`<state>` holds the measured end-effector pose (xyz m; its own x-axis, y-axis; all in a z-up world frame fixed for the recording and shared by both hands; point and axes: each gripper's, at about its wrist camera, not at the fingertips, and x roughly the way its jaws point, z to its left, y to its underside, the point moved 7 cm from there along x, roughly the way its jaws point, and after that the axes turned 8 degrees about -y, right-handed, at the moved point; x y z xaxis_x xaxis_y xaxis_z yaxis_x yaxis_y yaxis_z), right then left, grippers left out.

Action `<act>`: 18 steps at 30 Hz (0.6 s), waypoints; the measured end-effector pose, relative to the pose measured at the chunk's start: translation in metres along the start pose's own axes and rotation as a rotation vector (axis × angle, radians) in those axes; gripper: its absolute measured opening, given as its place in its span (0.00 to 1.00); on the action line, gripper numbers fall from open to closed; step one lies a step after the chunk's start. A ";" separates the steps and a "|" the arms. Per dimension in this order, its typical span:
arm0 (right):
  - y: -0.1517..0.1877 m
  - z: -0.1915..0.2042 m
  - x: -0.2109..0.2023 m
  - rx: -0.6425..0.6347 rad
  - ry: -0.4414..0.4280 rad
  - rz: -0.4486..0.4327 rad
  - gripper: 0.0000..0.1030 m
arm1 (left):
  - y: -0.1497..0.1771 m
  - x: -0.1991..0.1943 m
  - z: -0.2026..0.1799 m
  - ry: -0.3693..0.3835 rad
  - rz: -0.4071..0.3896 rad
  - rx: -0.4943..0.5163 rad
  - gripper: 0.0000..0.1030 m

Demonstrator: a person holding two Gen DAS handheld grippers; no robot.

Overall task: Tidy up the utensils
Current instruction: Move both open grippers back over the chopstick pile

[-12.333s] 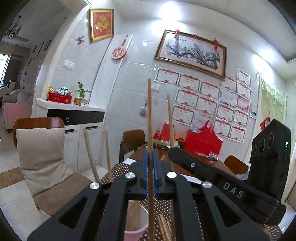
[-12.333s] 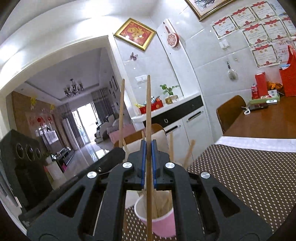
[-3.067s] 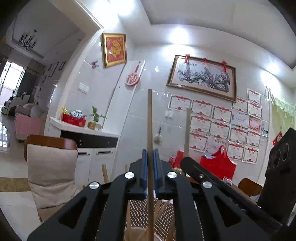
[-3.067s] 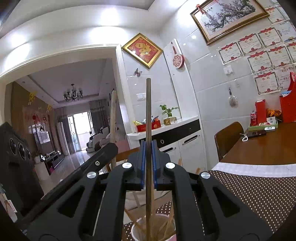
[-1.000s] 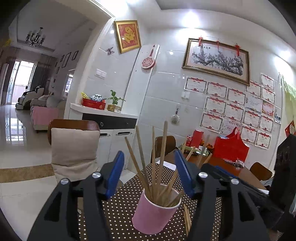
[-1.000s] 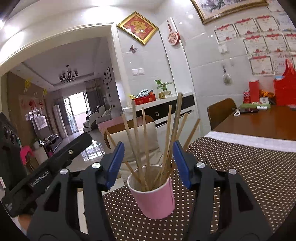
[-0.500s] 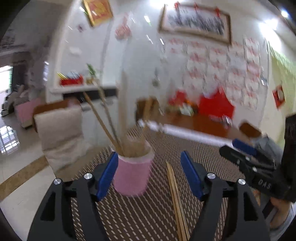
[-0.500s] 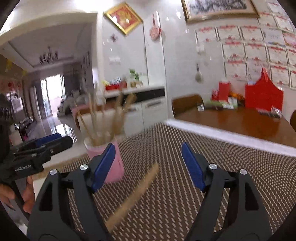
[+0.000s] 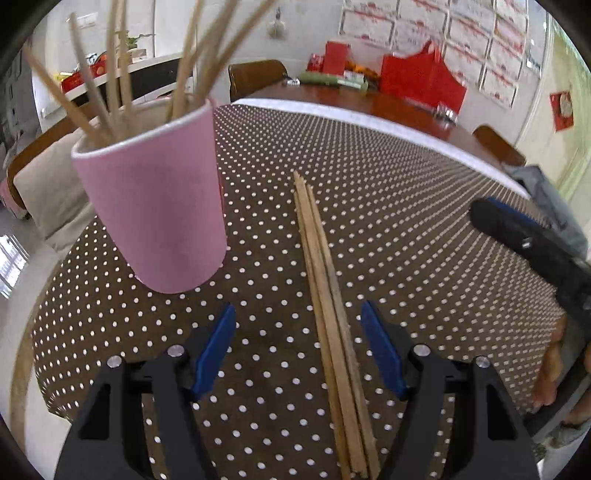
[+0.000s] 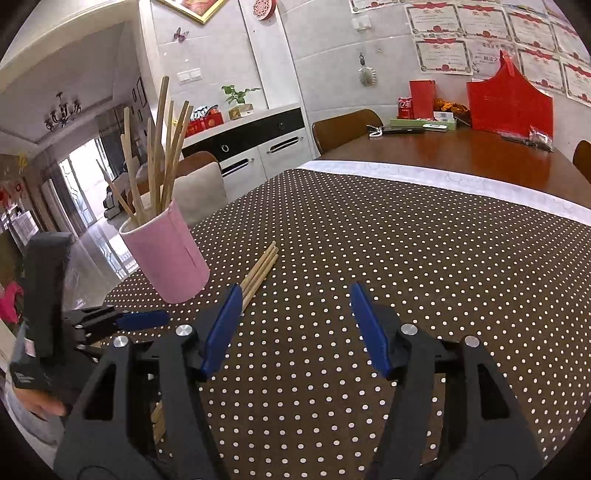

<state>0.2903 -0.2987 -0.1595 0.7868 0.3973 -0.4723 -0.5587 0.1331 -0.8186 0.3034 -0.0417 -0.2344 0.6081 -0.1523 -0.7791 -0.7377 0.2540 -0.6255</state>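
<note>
Left wrist view, loose chopsticks (image 9: 328,295) on tablecloth, between parted jaws, untouched

Nothing readable anywhere really: wall certificates (image 10: 437,16) too small and blurry, same for the red packets (image 10: 421,98) on the table.

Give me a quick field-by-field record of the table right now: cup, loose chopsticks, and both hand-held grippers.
pink cup: upright on the dotted tablecloth, chopsticks standing in it
loose chopsticks: small bundle lying flat beside the cup
left hand-held gripper: open, empty, straddling the loose chopsticks
right hand-held gripper: open, empty, jaws just closing a little
</note>
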 end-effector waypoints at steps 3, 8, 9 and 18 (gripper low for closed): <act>0.003 0.001 0.001 -0.005 -0.009 0.010 0.59 | 0.001 0.009 0.007 -0.044 0.025 0.001 0.67; 0.007 -0.004 0.008 0.020 -0.012 0.046 0.59 | -0.003 0.017 0.020 -0.087 0.047 -0.006 0.67; 0.008 -0.005 0.010 0.024 -0.013 0.057 0.59 | -0.004 0.017 0.023 -0.081 0.052 -0.014 0.67; 0.027 0.017 0.036 -0.038 0.009 0.213 0.61 | 0.007 0.009 0.036 -0.053 0.071 -0.024 0.67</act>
<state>0.2996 -0.2648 -0.1927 0.6541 0.4048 -0.6389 -0.7026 0.0124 -0.7115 0.3143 -0.0074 -0.2438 0.5682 -0.0840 -0.8186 -0.7859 0.2396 -0.5700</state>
